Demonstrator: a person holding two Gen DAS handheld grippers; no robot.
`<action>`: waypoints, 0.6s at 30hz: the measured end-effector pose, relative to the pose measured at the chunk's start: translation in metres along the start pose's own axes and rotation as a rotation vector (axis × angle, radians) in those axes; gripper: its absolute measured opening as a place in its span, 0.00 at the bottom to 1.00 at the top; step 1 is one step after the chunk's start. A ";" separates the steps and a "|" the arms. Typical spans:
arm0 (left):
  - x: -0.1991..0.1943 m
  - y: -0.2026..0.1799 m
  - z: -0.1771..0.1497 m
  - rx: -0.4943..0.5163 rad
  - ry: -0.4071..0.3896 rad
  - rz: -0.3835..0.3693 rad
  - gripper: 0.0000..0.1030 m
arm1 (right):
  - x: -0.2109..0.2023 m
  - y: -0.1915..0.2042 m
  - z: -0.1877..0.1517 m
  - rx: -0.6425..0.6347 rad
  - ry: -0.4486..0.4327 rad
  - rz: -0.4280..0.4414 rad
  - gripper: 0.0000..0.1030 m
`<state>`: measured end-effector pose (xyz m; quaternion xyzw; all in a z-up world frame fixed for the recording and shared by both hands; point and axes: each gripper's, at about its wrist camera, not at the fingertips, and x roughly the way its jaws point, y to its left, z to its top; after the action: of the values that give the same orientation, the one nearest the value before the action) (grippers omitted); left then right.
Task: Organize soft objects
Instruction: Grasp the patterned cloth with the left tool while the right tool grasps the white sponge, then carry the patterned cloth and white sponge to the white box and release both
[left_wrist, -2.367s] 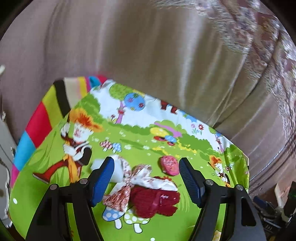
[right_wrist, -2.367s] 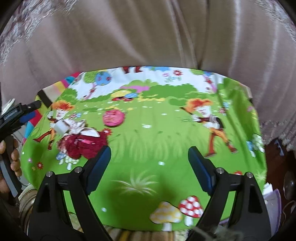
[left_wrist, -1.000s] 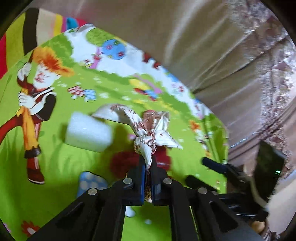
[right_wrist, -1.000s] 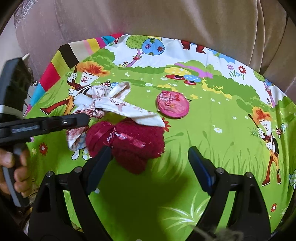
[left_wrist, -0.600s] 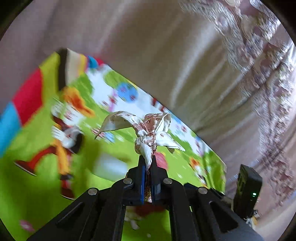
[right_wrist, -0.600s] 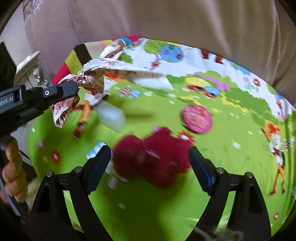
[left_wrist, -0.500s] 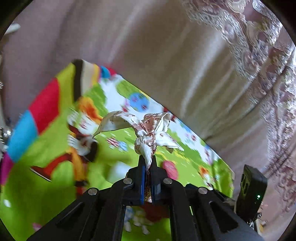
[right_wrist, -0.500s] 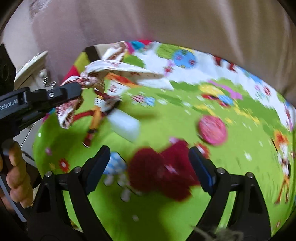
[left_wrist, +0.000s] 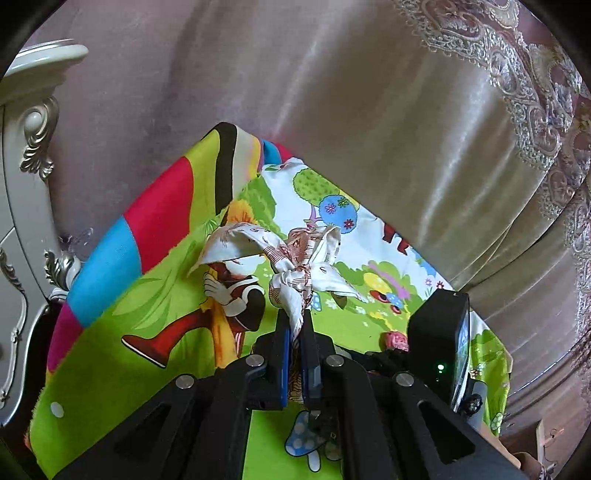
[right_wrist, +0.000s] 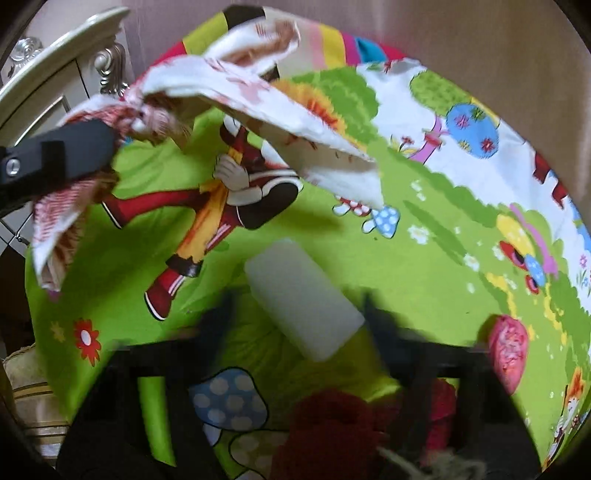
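A knotted printed scarf (left_wrist: 295, 266) is pinched between the pressed-together jaws of the left gripper (left_wrist: 294, 354) and is held in the air above the cartoon-print cloth (left_wrist: 177, 295), its loose ends flaring out from the knot. It is judged light and limp, so the knot is the firmest place for a hold. A white foam block (right_wrist: 303, 299) lies on the cloth between the spread jaws of the right gripper (right_wrist: 295, 314), which is blurred. The block is judged light and squashy, best taken across its short sides. A dark red knitted item (right_wrist: 332, 424) and a pink round pad (right_wrist: 508, 352) lie nearby.
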<state>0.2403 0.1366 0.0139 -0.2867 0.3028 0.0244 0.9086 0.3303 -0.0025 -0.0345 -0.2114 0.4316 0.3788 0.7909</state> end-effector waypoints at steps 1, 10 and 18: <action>0.000 -0.001 -0.001 0.001 0.000 0.000 0.04 | -0.001 0.000 -0.001 0.009 -0.007 -0.001 0.52; -0.015 -0.022 -0.007 0.038 -0.012 -0.004 0.04 | -0.055 0.000 -0.026 0.115 -0.100 -0.123 0.51; -0.045 -0.067 -0.019 0.094 -0.020 -0.055 0.04 | -0.125 -0.013 -0.056 0.250 -0.166 -0.218 0.51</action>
<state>0.2077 0.0763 0.0610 -0.2515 0.2865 -0.0120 0.9244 0.2690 -0.1000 0.0403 -0.1247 0.3830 0.2505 0.8803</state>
